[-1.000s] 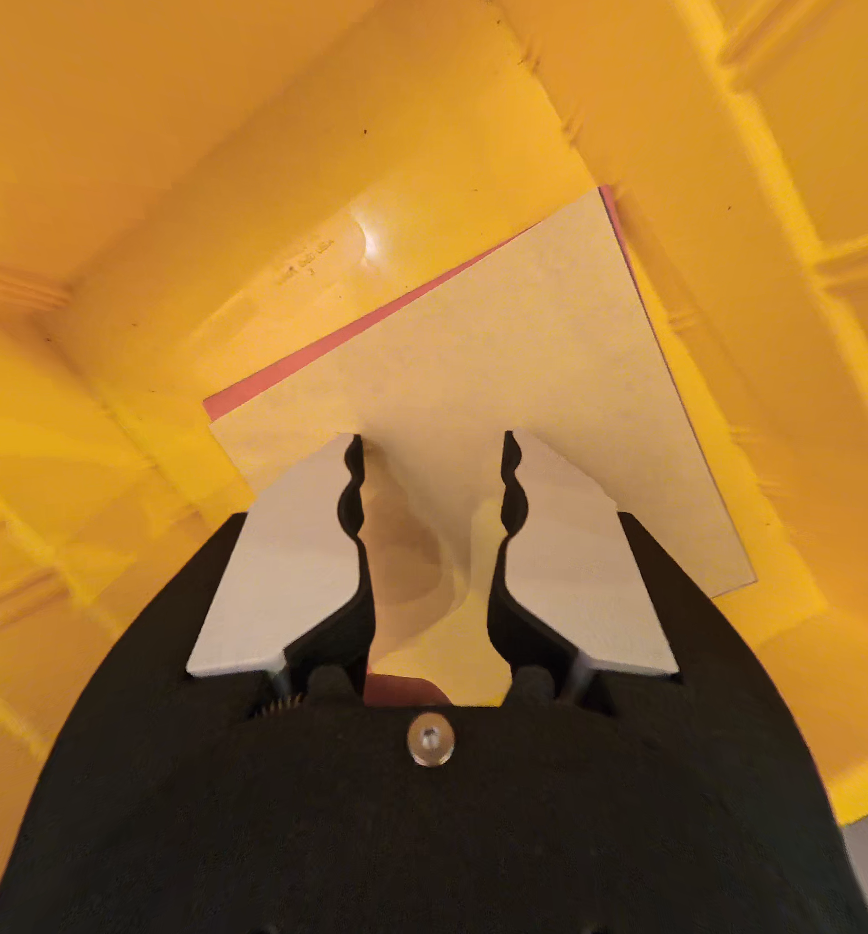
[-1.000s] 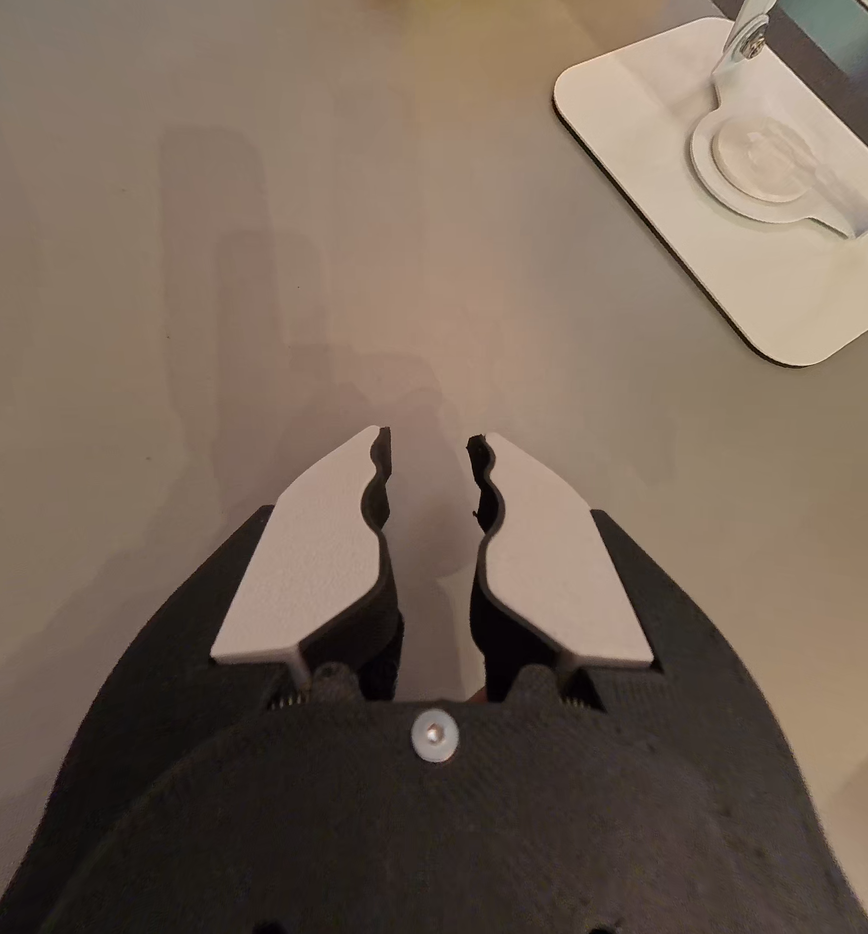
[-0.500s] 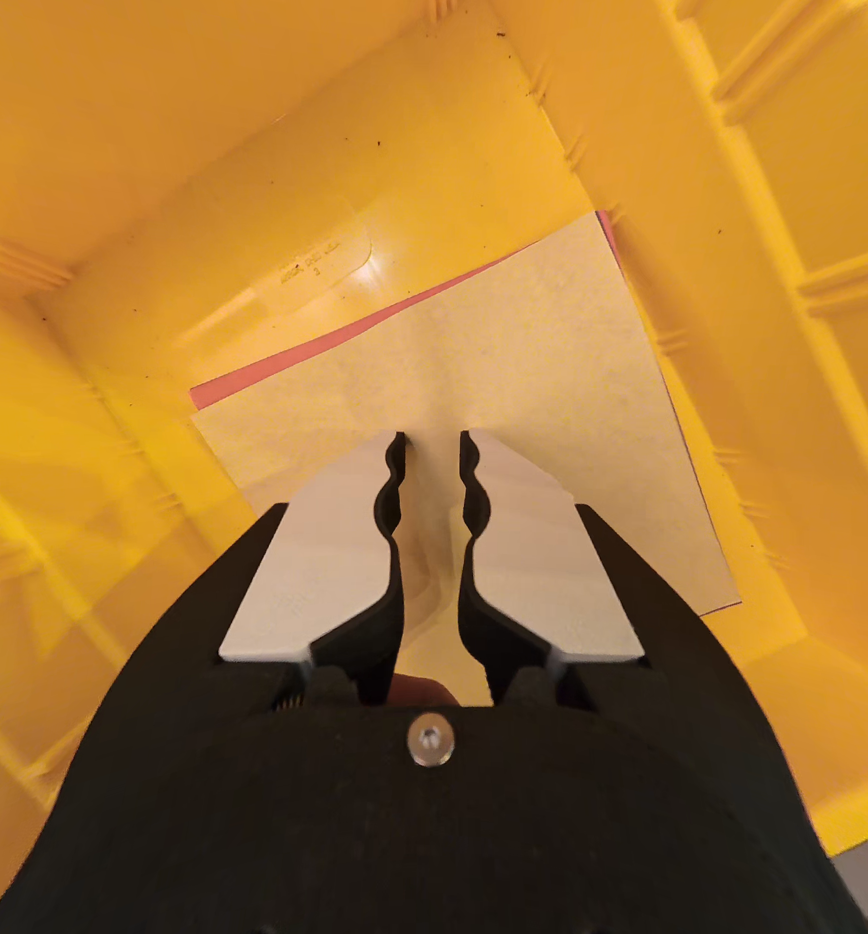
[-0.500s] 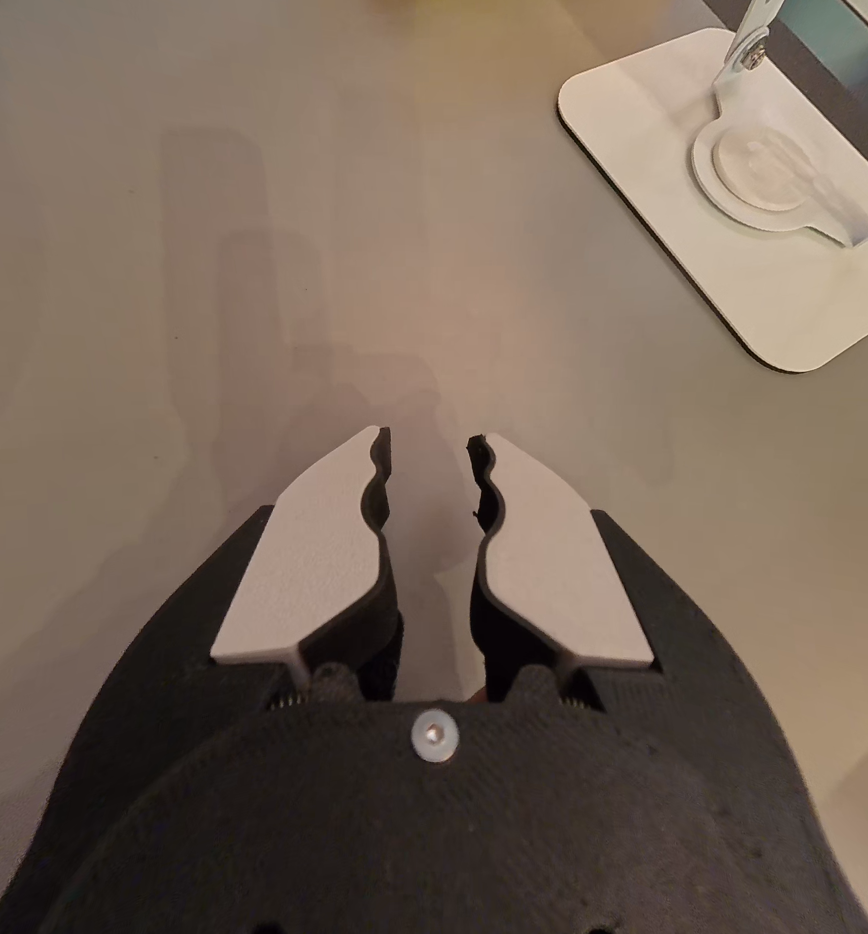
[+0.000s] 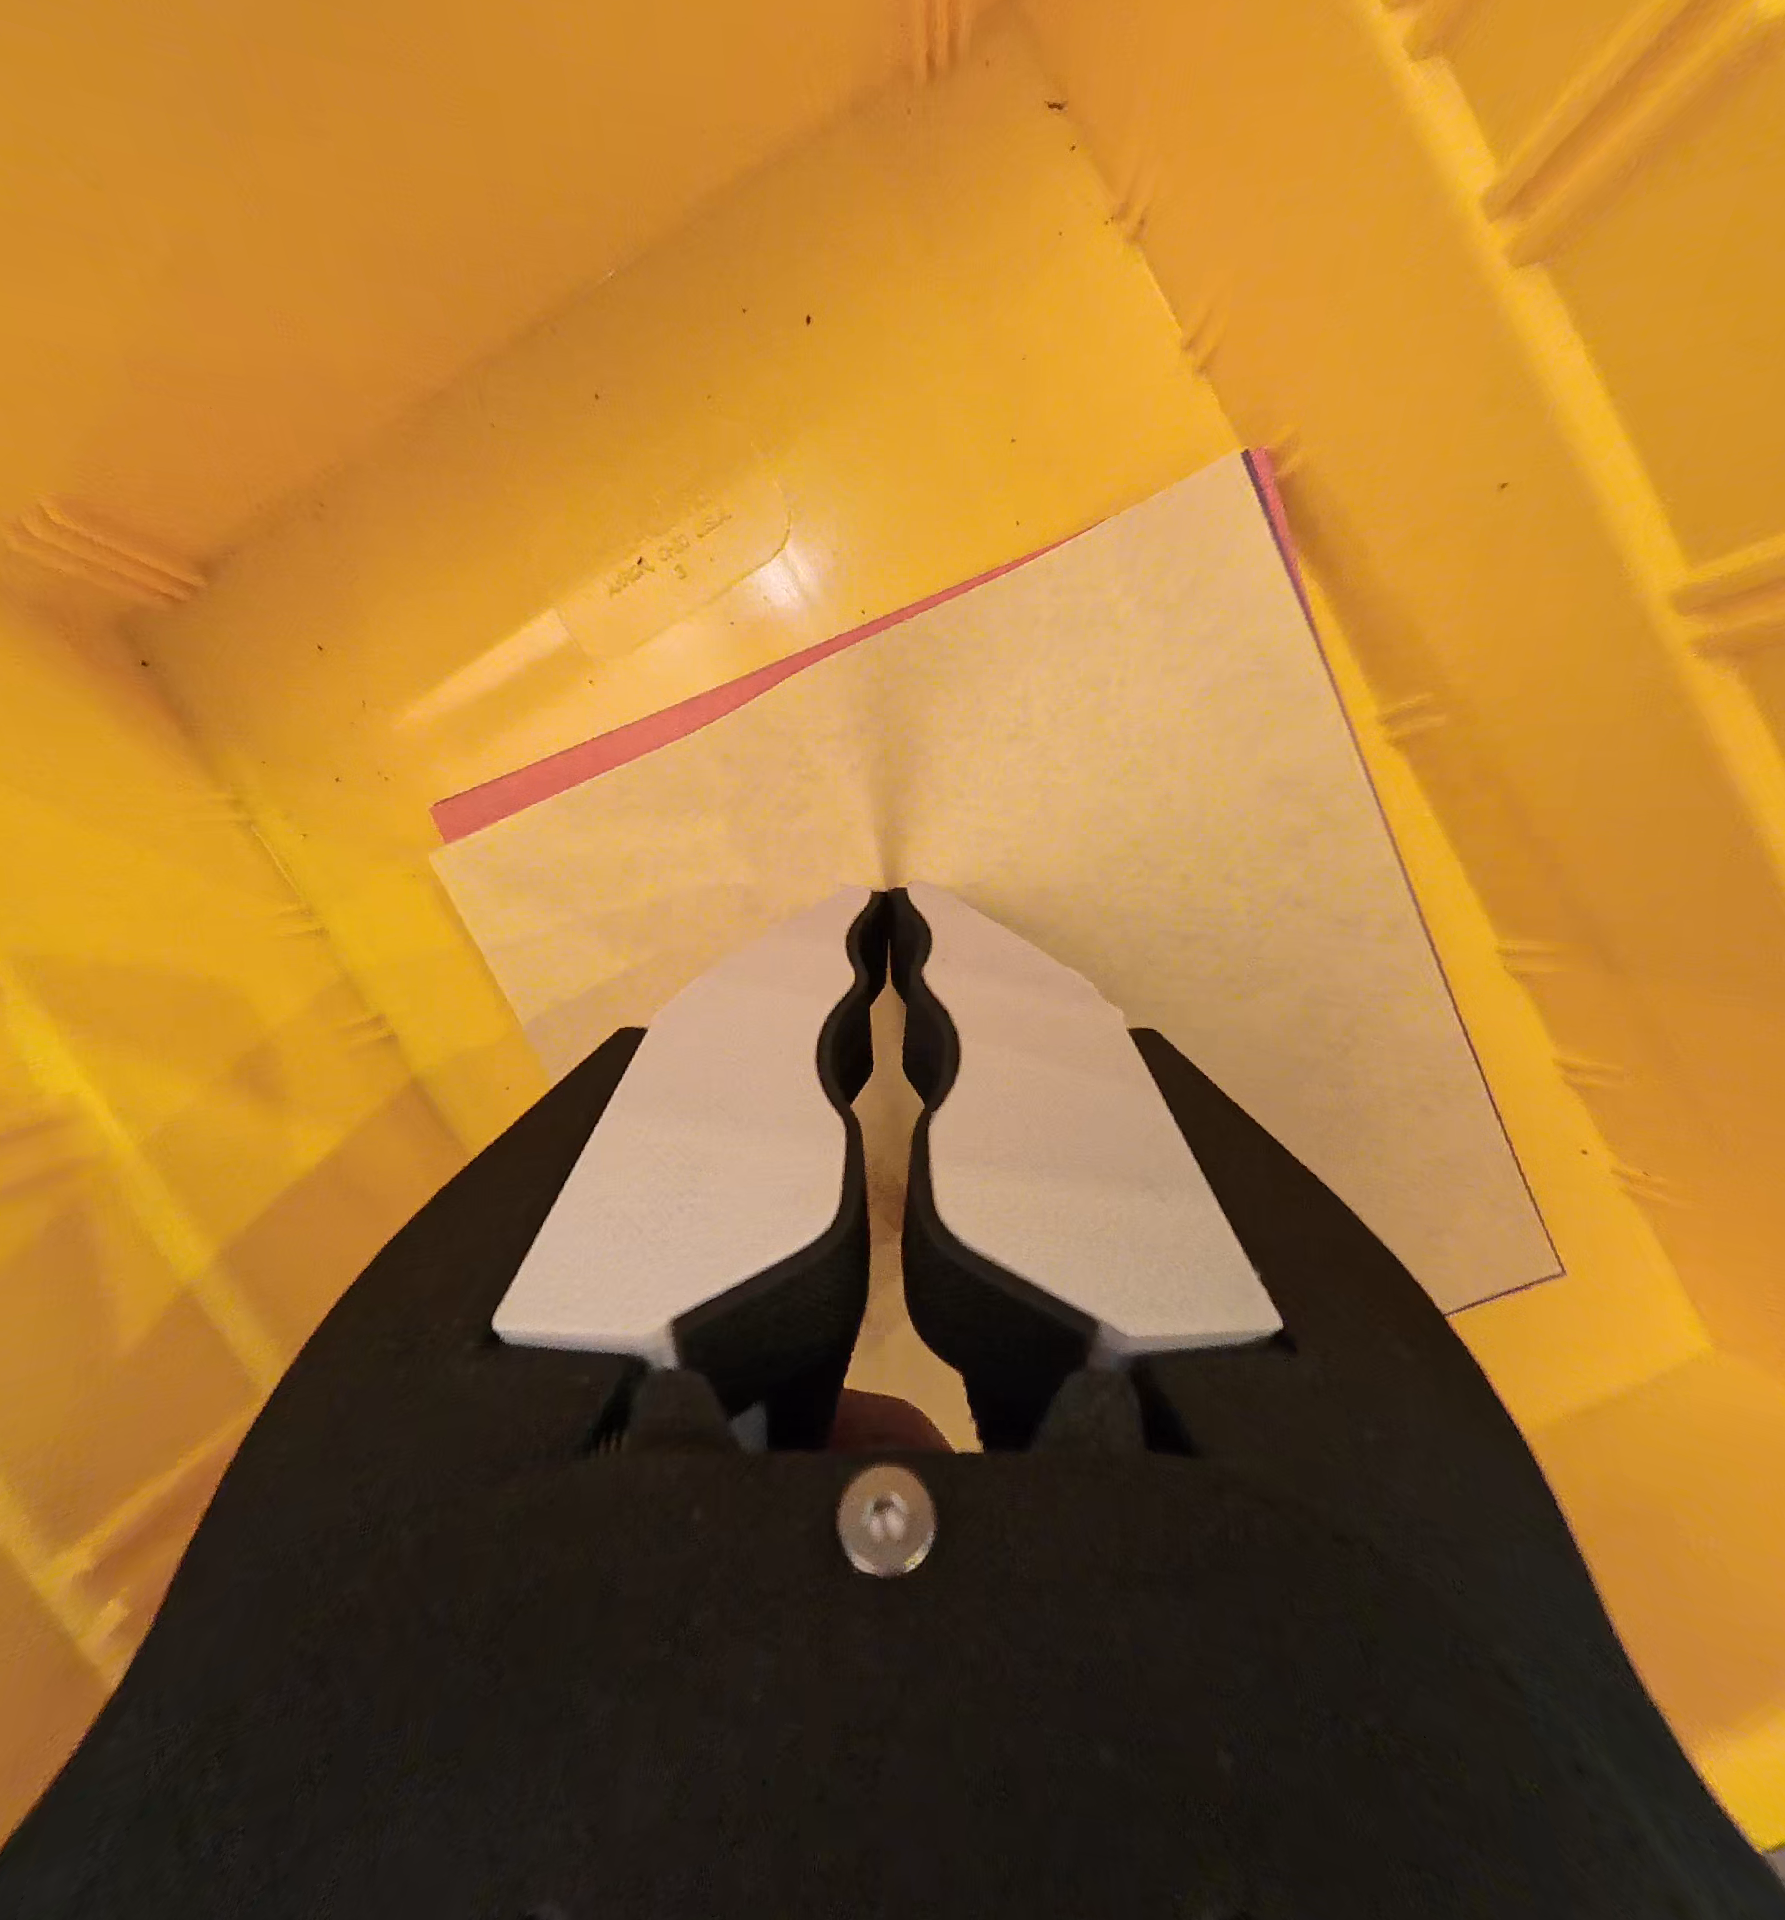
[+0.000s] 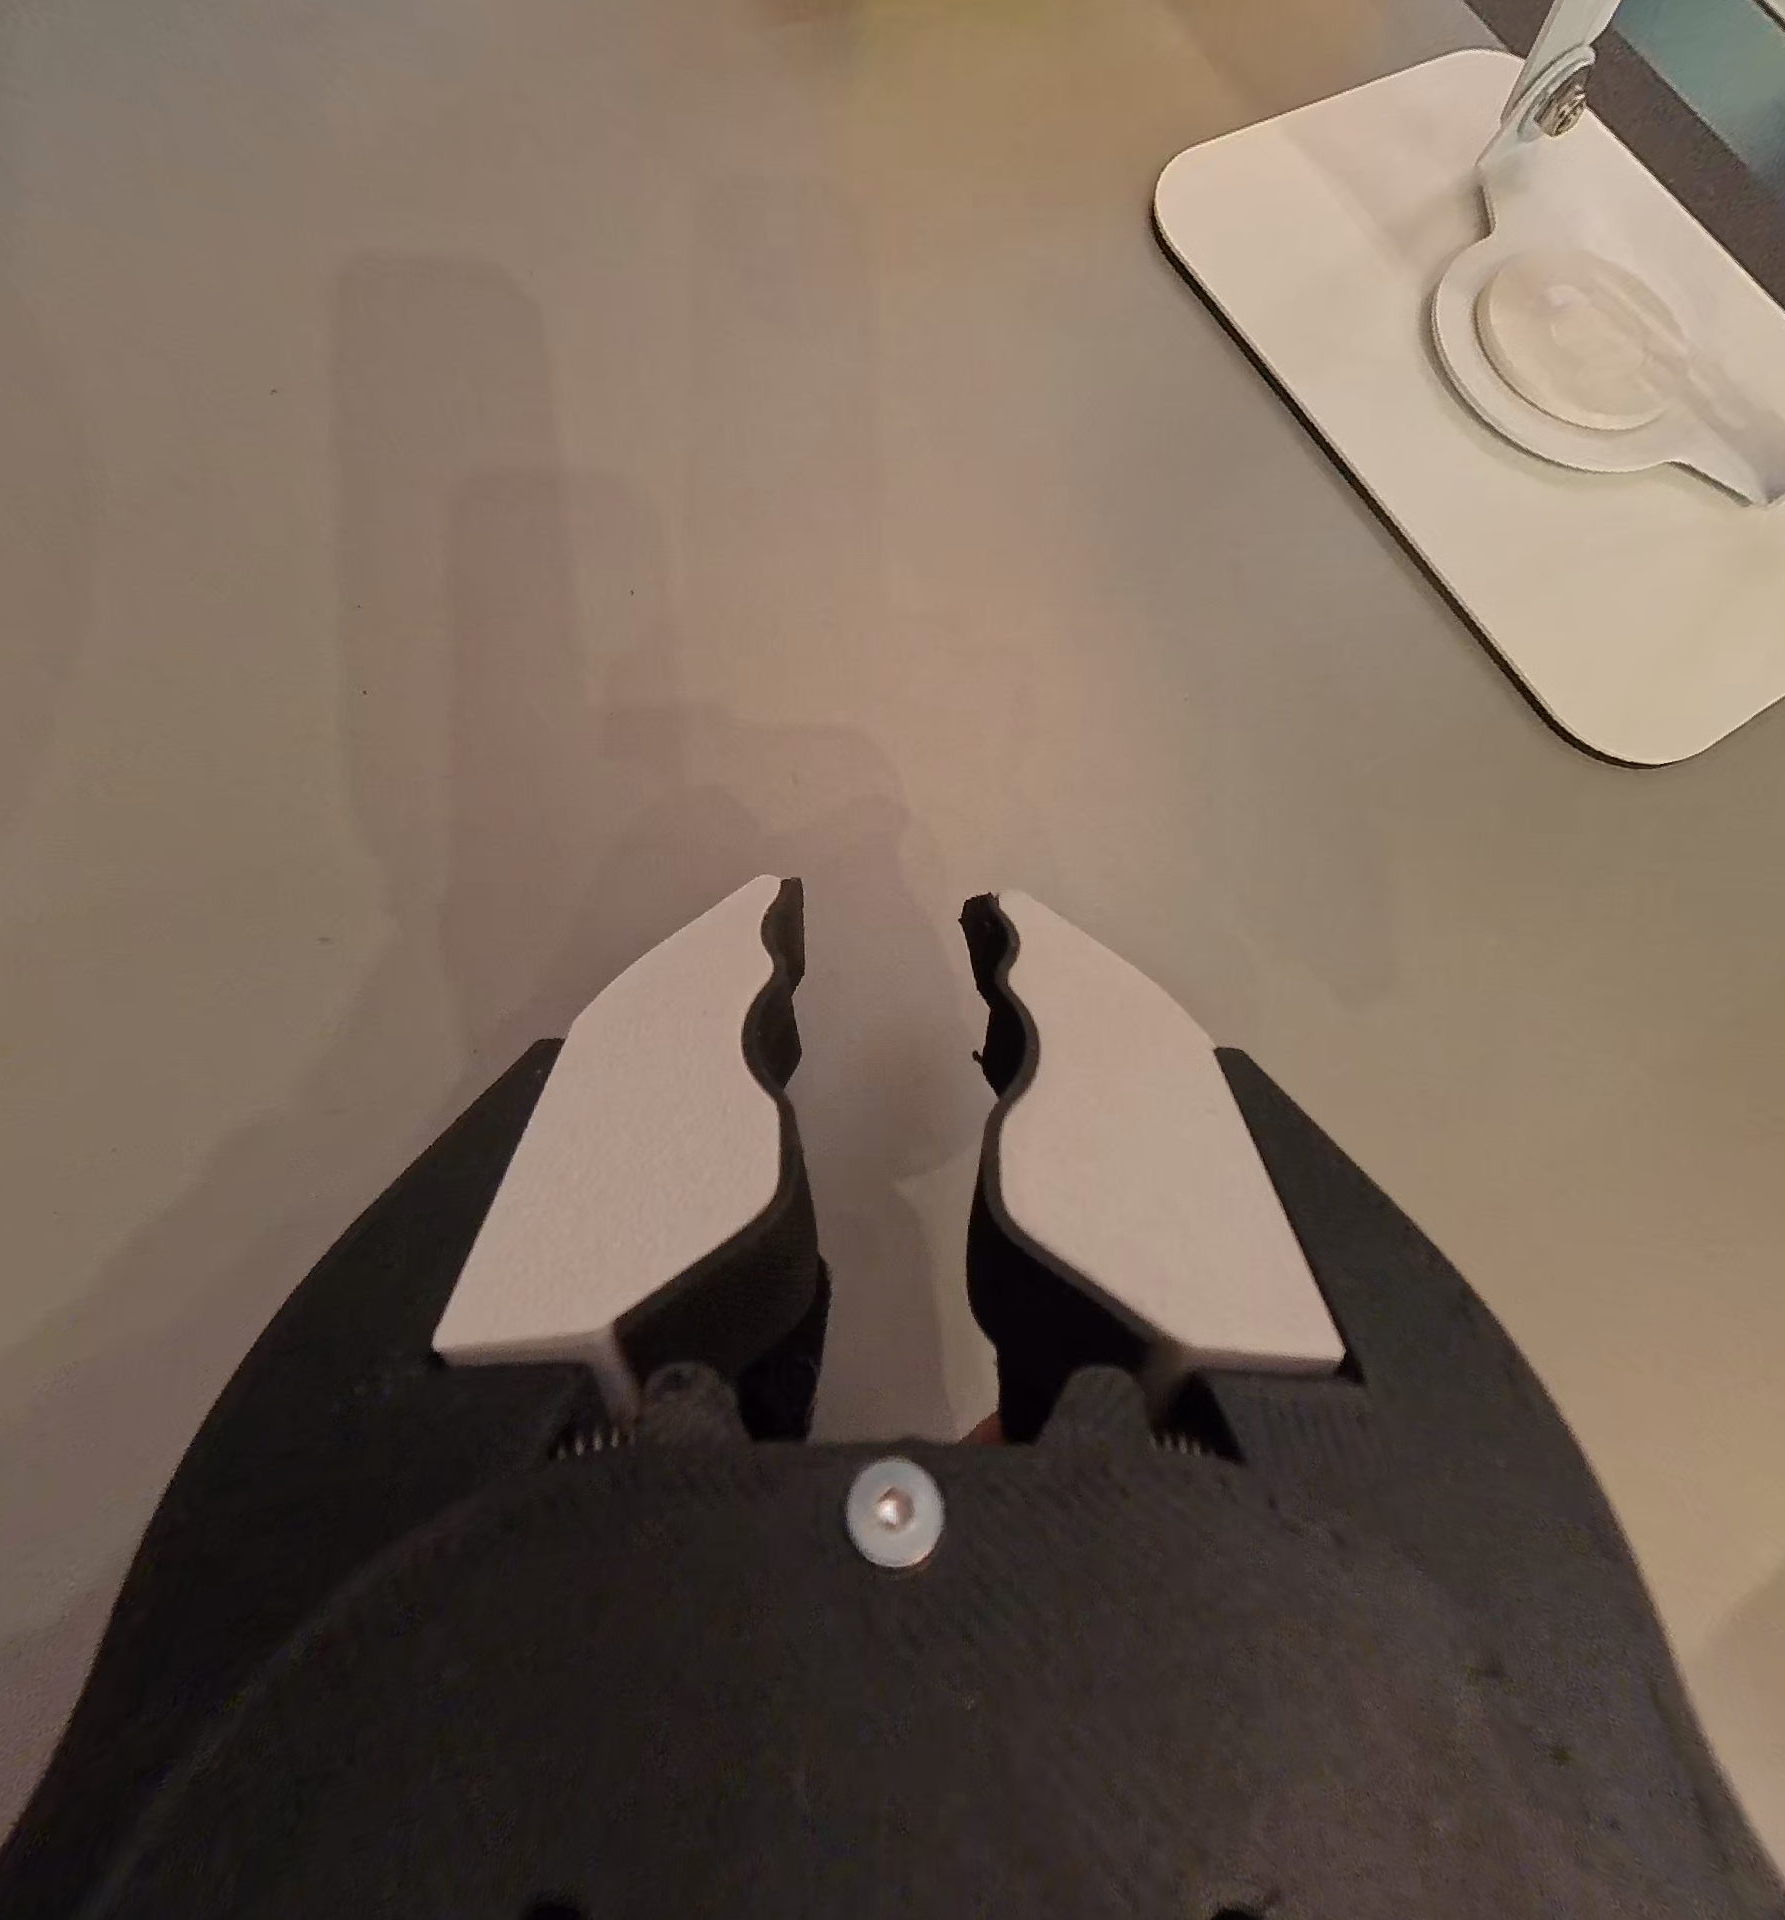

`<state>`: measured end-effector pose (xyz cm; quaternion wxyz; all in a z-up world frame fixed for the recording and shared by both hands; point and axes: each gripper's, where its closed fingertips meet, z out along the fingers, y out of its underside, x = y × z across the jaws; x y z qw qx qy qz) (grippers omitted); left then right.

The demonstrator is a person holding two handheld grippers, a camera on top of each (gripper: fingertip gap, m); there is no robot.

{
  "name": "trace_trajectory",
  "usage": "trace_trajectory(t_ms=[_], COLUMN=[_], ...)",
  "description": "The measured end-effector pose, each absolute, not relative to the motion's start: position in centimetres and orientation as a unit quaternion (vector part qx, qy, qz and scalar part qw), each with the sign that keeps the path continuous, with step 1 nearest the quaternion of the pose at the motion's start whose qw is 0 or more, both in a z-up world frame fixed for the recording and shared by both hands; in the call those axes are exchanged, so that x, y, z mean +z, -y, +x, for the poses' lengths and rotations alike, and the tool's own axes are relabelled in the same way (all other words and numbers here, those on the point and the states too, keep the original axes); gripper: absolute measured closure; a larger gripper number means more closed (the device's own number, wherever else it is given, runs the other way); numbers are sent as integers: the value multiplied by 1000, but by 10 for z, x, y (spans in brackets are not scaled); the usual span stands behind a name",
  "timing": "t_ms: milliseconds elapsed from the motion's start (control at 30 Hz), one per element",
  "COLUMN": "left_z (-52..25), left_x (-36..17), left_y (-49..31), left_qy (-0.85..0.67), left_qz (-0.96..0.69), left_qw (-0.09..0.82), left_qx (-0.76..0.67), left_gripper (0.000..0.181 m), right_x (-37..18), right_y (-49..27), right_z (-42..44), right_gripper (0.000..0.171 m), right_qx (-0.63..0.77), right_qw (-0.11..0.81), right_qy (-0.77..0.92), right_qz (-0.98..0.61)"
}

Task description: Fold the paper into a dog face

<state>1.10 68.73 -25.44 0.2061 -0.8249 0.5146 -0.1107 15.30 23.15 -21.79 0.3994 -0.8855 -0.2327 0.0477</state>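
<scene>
Down inside the yellow bin (image 5: 368, 312), the left hand-held gripper (image 5: 888, 906) has its fingertips pinched together on the top sheet of paper (image 5: 1127, 831), which puckers into a ridge at the pinch. The sheet lies on the bin floor against the right wall, with a pink sheet (image 5: 659, 727) peeking out beneath it. The right hand-held gripper (image 6: 883, 902) hovers over the bare grey worktop (image 6: 452, 468), jaws apart and empty. A white stand base (image 6: 1490, 540) sits off to the right.

Left gripper (image 5: 888, 902) points down and forward, jaws pinched together at the tips. Right gripper (image 6: 883, 904) hangs level, jaws parted with a clear gap between them.
</scene>
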Motion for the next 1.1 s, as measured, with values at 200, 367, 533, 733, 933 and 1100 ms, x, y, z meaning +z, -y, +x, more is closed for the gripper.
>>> trace_trajectory(t_ms=[200,367,533,733,933,1100], left_z=[10,5,9,12,14,18], left_x=[-254,-247,-230,-212,-193,-161], left_y=[-686,-686,-687,-688,-690,-688], left_qy=[-514,-511,-500,-475,-442,-404], left_qz=[-821,-820,-817,-821,-825,-818], left_qw=[226,238,261,275,286,315], left_qx=[-103,-99,-120,-158,-204,-263], left_gripper=[181,181,181,181,181,181], right_x=[-218,-219,-218,-218,-218,-218], right_y=[-232,-232,-232,-232,-232,-232], right_z=[154,152,152,152,152,152], right_gripper=[140,140,140,140,140,140], right_qx=[49,52,52,50,51,50], right_qw=[400,399,400,399,400,400], right_qy=[231,232,233,233,233,233], right_qz=[-886,-885,-885,-885,-885,-885])
